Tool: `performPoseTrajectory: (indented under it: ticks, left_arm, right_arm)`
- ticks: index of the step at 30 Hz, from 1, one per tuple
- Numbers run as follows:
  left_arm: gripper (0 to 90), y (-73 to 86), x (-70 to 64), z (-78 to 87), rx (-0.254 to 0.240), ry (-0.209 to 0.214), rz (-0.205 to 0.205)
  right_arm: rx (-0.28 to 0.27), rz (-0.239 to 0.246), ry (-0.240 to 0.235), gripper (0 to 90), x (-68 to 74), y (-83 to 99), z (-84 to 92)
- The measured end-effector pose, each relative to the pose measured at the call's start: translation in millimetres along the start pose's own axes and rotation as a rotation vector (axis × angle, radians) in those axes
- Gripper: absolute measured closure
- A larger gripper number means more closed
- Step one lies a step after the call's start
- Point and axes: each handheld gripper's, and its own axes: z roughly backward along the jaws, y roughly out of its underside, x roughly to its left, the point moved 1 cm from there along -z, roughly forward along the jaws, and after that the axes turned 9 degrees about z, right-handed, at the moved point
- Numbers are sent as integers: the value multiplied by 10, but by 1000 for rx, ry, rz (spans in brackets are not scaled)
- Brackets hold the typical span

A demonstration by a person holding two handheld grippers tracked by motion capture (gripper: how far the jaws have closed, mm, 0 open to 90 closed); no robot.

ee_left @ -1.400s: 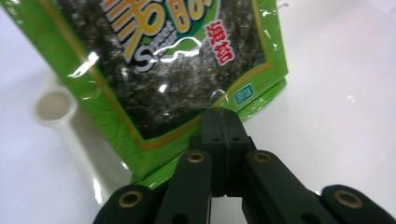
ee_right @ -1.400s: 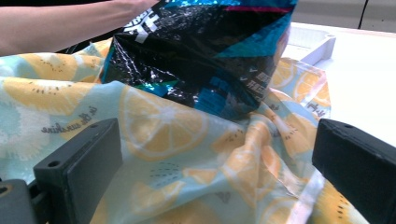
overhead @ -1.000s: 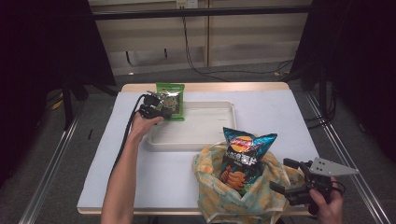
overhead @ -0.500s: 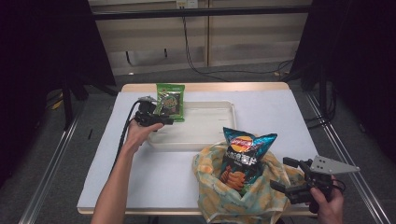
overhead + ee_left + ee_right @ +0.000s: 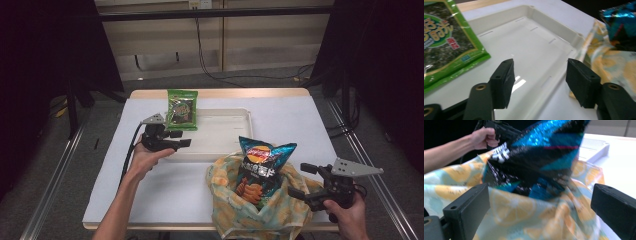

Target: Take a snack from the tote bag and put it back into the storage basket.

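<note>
- My left gripper (image 5: pixel 181 139) hangs over the near left corner of the white tray (image 5: pixel 220 131). Its jaws have just been opening and stand spread with nothing between them; in my left gripper view they frame bare tray floor (image 5: pixel 524 47).
- The green seaweed packet (image 5: pixel 182 109) lies with its near end over the tray's far left corner and its far end out on the white table cover (image 5: pixel 150 190). It is just beyond my left gripper, not touching it.
- The packet's front shows a round green label with white characters and a small red tag (image 5: pixel 452 43); I cannot read them.
- The rest of the tray is bare.
- The cloth bag (image 5: pixel 255 212), pale blue with orange slices printed on it, sits at the near edge of the table, touching the tray's near right corner.
- A blue chip bag (image 5: pixel 260 167) stands upright in it, its top half above the cloth. It carries a round red and yellow logo; the lettering is too small to read.
- My right gripper (image 5: pixel 300 181) is at the cloth bag's right side, jaws spread wide; in my right gripper view they straddle the cloth (image 5: pixel 524 217) without pinching it.
</note>
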Motion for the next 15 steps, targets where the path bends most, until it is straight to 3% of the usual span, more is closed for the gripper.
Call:
performPoseTrajectory:
  ticks: [5, 6, 11, 15]
  left_arm:
    - [281, 39, -172, 61, -30, 9, -17]
    - [292, 61, -231, 68, -44, 37, -12]
    - [226, 169, -303, 32, -49, 23, -13]
    - [172, 232, -395, 28, -45, 14, -22]
  right_arm:
    - [1, -4, 3, 19, -48, -113, -26]
    - [-1, -2, 5, 22, -62, -152, -37]
    - [5, -41, 11, 29, -119, -203, -135]
    - [19, -35, 20, 25, -170, -252, -193]
